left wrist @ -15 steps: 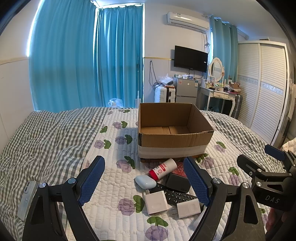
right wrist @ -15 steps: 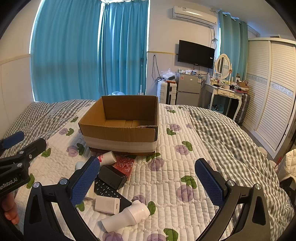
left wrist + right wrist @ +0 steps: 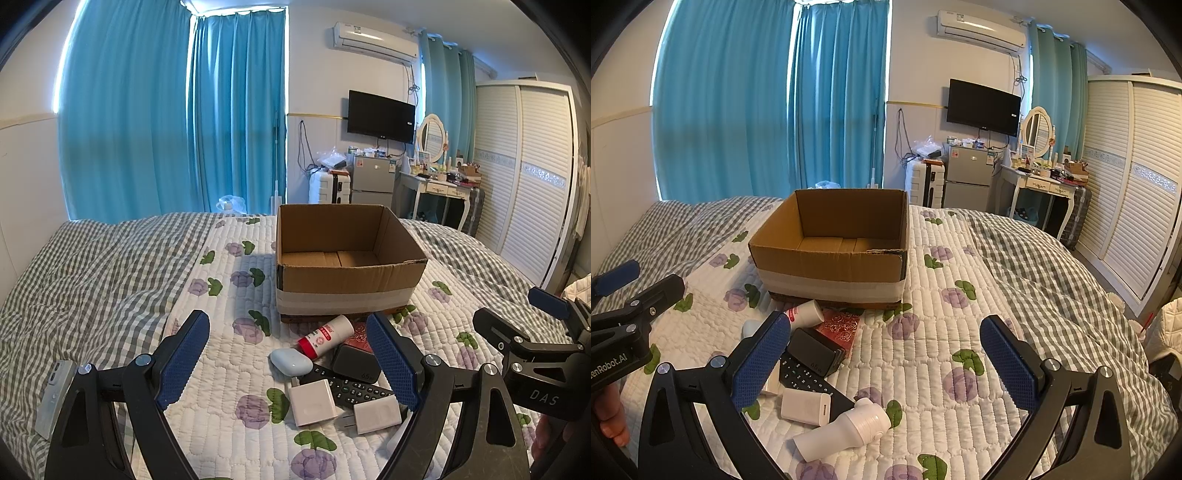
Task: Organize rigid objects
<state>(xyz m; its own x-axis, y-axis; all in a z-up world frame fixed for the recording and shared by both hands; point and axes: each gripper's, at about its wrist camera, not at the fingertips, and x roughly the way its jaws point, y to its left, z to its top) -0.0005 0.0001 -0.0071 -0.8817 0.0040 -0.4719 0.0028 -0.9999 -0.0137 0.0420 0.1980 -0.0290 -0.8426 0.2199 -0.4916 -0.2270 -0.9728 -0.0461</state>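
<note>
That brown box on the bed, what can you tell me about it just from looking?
The cardboard box is plain brown, open at the top with no flaps showing, and nothing visible inside but its folded bottom. A wide pale band of tape wraps its lower walls, and the near rim is torn at one corner. It sits upright on the flowered quilt, with the small white bottle lying close against its near base.

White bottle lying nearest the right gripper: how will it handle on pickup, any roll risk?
The white bottle lies on its side on the soft quilt; its round body would probably roll if nudged sideways. It looks like rigid plastic, so likely stiff. The smooth surface may slip between the pads, so gripping across the ribbed neck seems safer.
</note>
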